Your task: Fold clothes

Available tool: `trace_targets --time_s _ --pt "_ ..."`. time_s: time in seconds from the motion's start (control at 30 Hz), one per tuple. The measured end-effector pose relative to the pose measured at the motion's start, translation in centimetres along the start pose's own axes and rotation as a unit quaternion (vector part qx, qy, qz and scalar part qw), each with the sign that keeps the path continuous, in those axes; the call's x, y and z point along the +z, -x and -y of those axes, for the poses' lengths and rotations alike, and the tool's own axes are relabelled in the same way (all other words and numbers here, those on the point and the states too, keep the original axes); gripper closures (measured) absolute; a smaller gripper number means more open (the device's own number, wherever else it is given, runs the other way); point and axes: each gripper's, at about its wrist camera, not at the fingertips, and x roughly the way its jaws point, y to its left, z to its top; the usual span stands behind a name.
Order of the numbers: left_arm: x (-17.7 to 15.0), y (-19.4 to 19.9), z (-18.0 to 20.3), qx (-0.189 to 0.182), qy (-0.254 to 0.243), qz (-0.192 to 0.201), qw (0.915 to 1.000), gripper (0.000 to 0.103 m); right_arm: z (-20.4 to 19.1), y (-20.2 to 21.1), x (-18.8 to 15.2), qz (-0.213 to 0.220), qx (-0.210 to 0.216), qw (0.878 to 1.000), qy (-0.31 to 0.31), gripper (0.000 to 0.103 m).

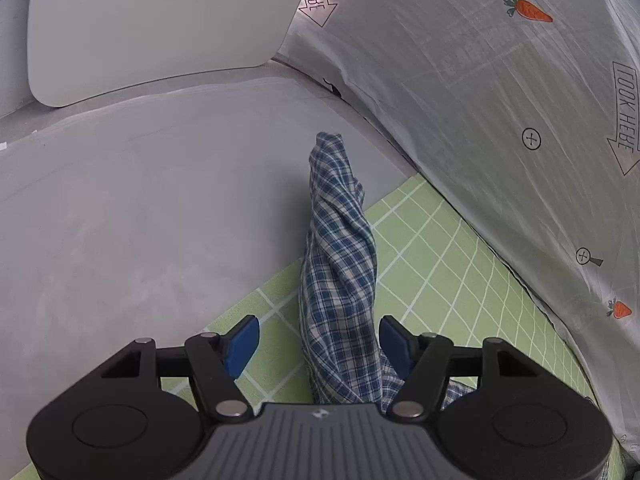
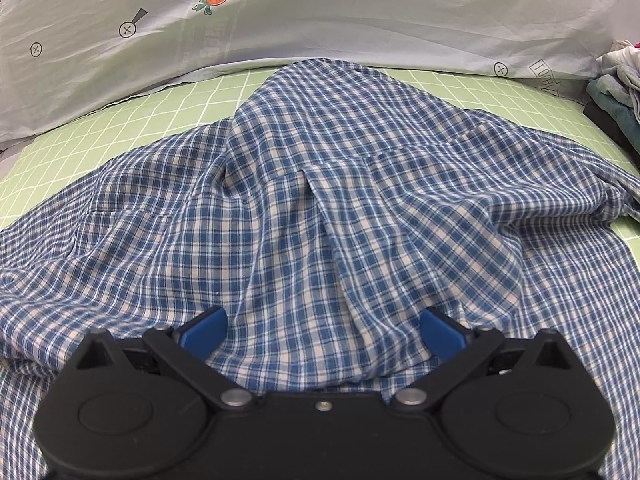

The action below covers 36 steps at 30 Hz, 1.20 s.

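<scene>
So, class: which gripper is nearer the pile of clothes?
Right gripper: the pile lies ahead to its right. The left gripper view shows no pile.

Shirt (image 2: pixel 320 200) spread on mat (image 2: pixel 120 120).
Sheet (image 2: pixel 360 12) behind mat; clothes pile (image 2: pixel 616 92) at far right, beside shirt.

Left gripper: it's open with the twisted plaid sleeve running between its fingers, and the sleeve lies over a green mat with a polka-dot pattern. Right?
Not quite. The left gripper is open and the plaid sleeve does run between its fingers, but the green mat carries a white grid of lines, not polka dots. The left wrist view shows it.
</scene>
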Motion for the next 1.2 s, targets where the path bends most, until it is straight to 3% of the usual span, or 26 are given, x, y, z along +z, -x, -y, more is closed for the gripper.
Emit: trace_targets --time_s 0.03,0.1,0.13,0.23,0.33,0.4,0.5,0.6,0.73,0.83,0.93,1.0,1.1,1.13,1.17,1.2 --pt "0.0 -0.6 0.0 -0.01 0.007 -0.008 0.9999 0.04 0.0 0.0 0.0 0.0 0.0 1.0 0.0 0.0" --pt "-0.2 -1.1 0.0 -0.022 0.015 -0.02 0.9994 0.074 -0.1 0.0 -0.1 0.001 0.0 1.0 0.0 0.0" --pt "-0.2 -1.1 0.1 -0.012 0.012 -0.024 0.9996 0.102 -0.1 0.0 -0.1 0.002 0.0 1.0 0.0 0.0" --pt "0.2 0.2 0.6 0.014 -0.003 0.009 0.9999 0.1 -0.1 0.0 -0.1 0.003 0.0 1.0 0.001 0.0" --pt "0.3 2.4 0.7 0.008 -0.002 0.057 0.9983 0.099 0.0 0.0 -0.1 0.005 0.002 1.0 0.002 0.0" --pt "0.4 3.8 0.7 0.003 -0.002 0.089 0.996 0.093 0.0 -0.1 -0.1 0.005 0.003 1.0 0.003 0.0" --pt "0.1 3.5 -0.4 0.077 -0.012 0.072 0.9943 0.09 0.0 -0.1 -0.1 0.007 0.003 1.0 0.004 0.0" --pt "-0.3 3.3 -2.8 0.077 0.016 0.047 0.9958 0.09 0.0 -0.1 -0.2 0.01 0.003 1.0 0.004 0.0" --pt "-0.4 3.8 -4.5 0.104 0.051 0.04 0.9925 0.091 -0.1 -0.1 -0.2 0.013 0.001 1.0 0.004 0.0" --pt "-0.3 3.6 -5.1 0.078 0.072 0.031 0.9939 0.087 -0.2 -0.1 -0.2 0.015 0.0 1.0 0.003 0.0" --pt "-0.2 3.2 -4.2 0.052 0.07 0.029 0.9958 0.066 -0.2 -0.1 -0.1 0.015 0.001 1.0 0.004 0.0" --pt "-0.1 2.6 -3.1 0.051 0.053 0.023 0.997 0.062 -0.2 -0.1 -0.2 0.015 0.001 1.0 0.004 0.0" --pt "-0.4 1.2 -1.5 0.073 0.025 0.006 0.997 0.064 -0.2 0.0 -0.2 0.014 0.001 1.0 0.004 0.0" --pt "-0.5 0.8 -1.1 0.082 0.023 0.007 0.9964 0.075 -0.2 0.0 -0.2 0.014 0.001 1.0 0.004 0.0" --pt "-0.5 0.6 -0.6 0.087 0.018 0.011 0.996 0.097 -0.2 0.0 -0.2 0.014 0.001 1.0 0.004 0.0" --pt "-0.4 0.5 0.0 0.091 0.008 0.014 0.9957 0.1 -0.2 -0.1 -0.1 0.014 0.001 1.0 0.004 0.0"
